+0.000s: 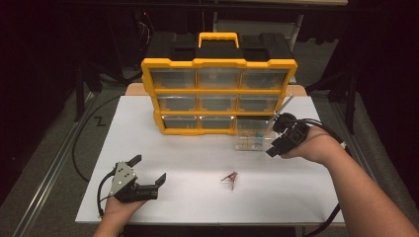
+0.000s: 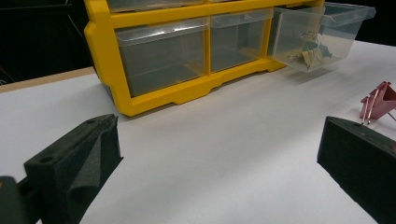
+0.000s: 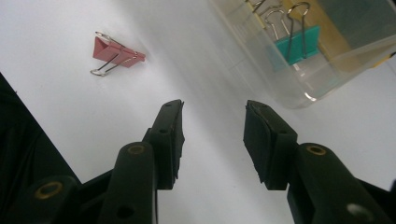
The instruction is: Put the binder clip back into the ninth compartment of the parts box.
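Right tool (image 3: pixel 212 116) hovered with its jaws partly apart and nothing between them, just beside the clear plastic drawer (image 1: pixel 252 134) pulled out of the yellow organiser (image 1: pixel 217 94). I kept my left tool (image 1: pixel 148 170) wide open and empty on the white bench (image 1: pixel 197 163), the pink binder clip (image 1: pixel 230 177) lying between both.

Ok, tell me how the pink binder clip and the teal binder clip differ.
The pink binder clip lies loose on the white table; the teal binder clip sits inside the pulled-out clear drawer. The pink one lies alone with its wire handles folded out flat; the teal one rests among other clips, handles up. Both have wire handles.
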Motion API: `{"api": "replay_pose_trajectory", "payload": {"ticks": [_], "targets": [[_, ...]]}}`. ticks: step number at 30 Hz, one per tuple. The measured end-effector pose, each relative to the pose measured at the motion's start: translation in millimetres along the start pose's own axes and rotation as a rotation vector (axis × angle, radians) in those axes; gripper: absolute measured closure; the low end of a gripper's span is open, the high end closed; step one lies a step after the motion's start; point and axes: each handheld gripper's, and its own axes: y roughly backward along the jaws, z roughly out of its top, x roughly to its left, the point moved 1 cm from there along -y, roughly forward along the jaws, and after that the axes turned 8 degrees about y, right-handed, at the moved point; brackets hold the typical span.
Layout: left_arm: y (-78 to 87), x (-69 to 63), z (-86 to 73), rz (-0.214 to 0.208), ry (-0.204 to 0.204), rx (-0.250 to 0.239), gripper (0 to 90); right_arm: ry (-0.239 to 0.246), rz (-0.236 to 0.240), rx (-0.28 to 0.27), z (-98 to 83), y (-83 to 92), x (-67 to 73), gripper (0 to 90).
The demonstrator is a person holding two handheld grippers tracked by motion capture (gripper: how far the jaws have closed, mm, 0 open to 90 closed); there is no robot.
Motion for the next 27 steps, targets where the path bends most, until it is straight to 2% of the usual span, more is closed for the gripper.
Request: {"api": "replay_pose_trajectory", "payload": {"ticks": [10, 18, 27], "targets": [[0.0, -0.1, -0.1, 0.0, 0.001, 0.0, 0.3, 0.017, 0.019, 0.015, -0.8, -18.8, 13.1, 56.4], [0.3, -0.3, -0.1, -0.002, -0.003, 0.0, 0.3, 0.002, 0.024, 0.017, -0.7, -35.6, 21.2, 52.6], [0.3, -0.1, 0.0, -0.003, -0.005, 0.0, 0.3, 0.014, 0.036, 0.023, 1.3, -56.5, 33.0, 47.9]]}}
